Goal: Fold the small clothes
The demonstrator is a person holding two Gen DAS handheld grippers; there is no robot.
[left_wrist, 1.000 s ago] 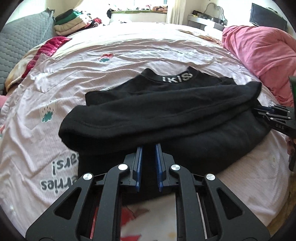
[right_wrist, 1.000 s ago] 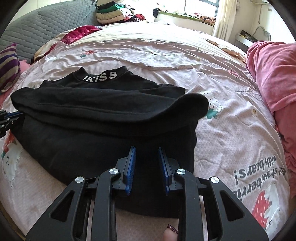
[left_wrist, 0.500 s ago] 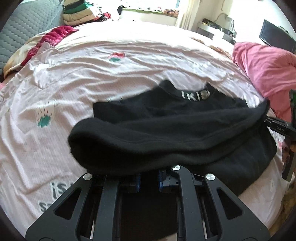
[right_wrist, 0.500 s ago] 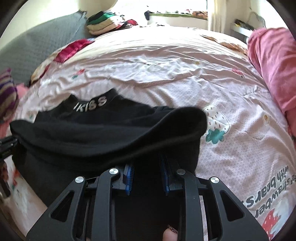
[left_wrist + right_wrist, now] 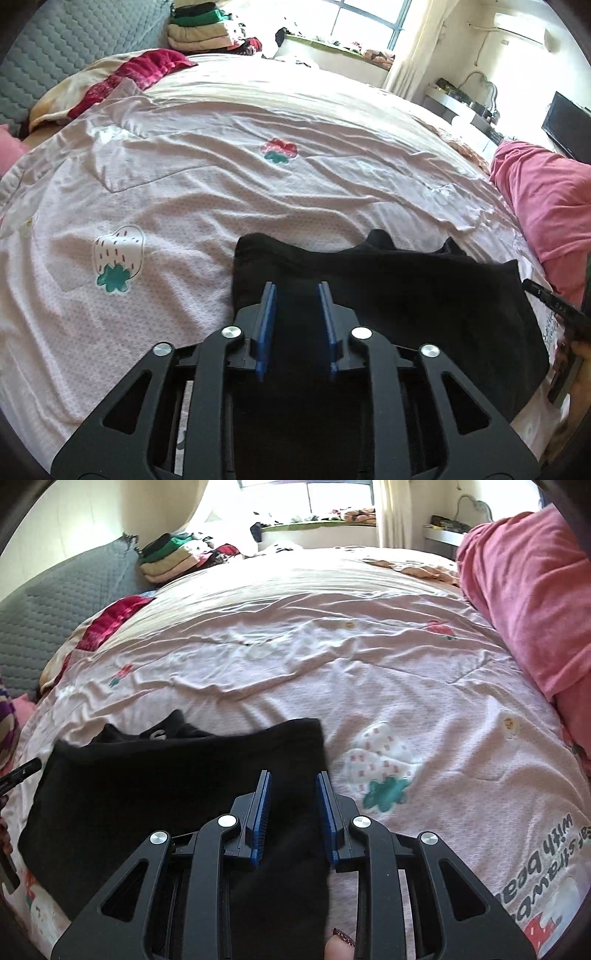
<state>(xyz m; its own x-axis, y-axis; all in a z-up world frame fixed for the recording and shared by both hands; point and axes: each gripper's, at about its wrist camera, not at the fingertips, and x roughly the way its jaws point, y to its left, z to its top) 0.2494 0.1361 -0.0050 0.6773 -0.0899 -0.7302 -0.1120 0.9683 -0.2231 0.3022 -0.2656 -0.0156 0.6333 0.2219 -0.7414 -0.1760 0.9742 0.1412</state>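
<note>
Hem-to-collar fold is being laid down on the bed point(image 5: 207, 192): the near part of the black sweatshirt point(image 5: 406, 295) is now doubled over towards the far side, so that only a scrap of the lettered collar point(image 5: 159, 734) is left showing past the folded edge. The left hand-held gripper point(image 5: 297, 295) is seen with its jaws narrowly parted; they have just been opening, the blue pads point(image 5: 269, 314) standing off the cloth that lies between them, so the fold is judged released on that side. The right hand-held gripper point(image 5: 293, 786) is held at a narrow gap over the right edge of the garment; whether cloth is still pinched there cannot be told. Next, a clean release on the right is called for, then both tools drawn back without the top layer being dragged. The garment is seen as a soft, thick, dark rectangle, lying near, slightly lumpy along its far edge.
</note>
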